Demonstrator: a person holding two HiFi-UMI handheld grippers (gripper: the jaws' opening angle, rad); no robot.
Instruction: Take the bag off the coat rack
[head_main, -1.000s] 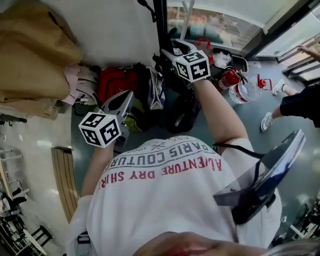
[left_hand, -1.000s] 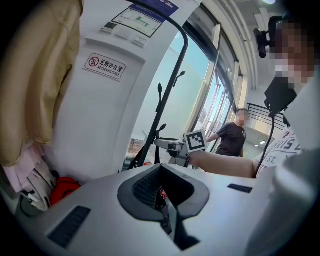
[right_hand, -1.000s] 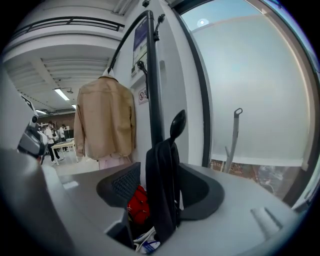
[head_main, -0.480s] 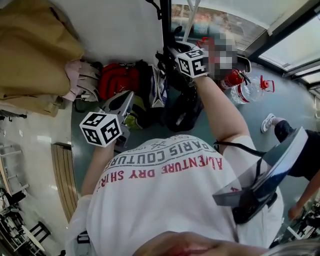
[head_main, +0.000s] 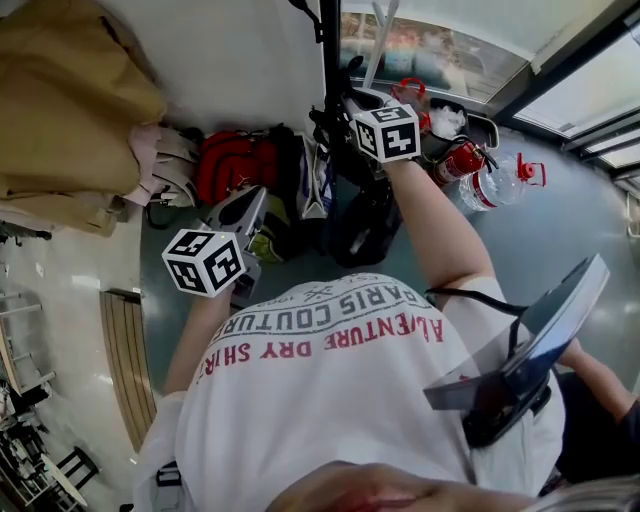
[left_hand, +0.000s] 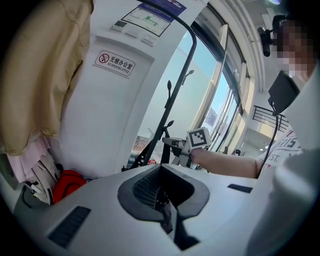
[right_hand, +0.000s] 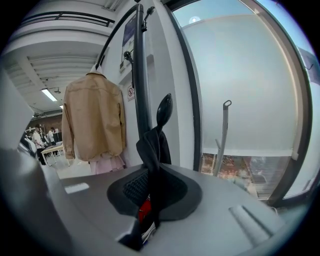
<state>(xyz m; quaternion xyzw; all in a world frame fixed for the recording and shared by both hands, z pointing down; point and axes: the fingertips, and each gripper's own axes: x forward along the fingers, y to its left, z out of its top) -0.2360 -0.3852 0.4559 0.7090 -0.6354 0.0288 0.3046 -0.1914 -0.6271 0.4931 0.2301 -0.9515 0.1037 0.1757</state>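
Right gripper (right_hand: 150, 202) is up at the coat rack (right_hand: 140, 75), fingers clamped on the bag's black strap (right_hand: 151, 150), which runs straight up to a rack hook (right_hand: 164, 111). The black bag (head_main: 362, 220) hangs beneath it, long axis vertical, beside the pole. Left gripper (left_hand: 165, 210) waits apart, fingers pressed together on nothing.

Dressed in a white short-sleeved T-shirt (head_main: 330, 400) printed with red and grey lettering. Ahead of the T-shirt, fitted with a pale grey left gripper (head_main: 240, 212) and right gripper (head_main: 347, 103), each topped by a white cube (head_main: 203, 262) of black square markers. Lined with dark ribbed pads (left_hand: 150, 189) inside the jaws.
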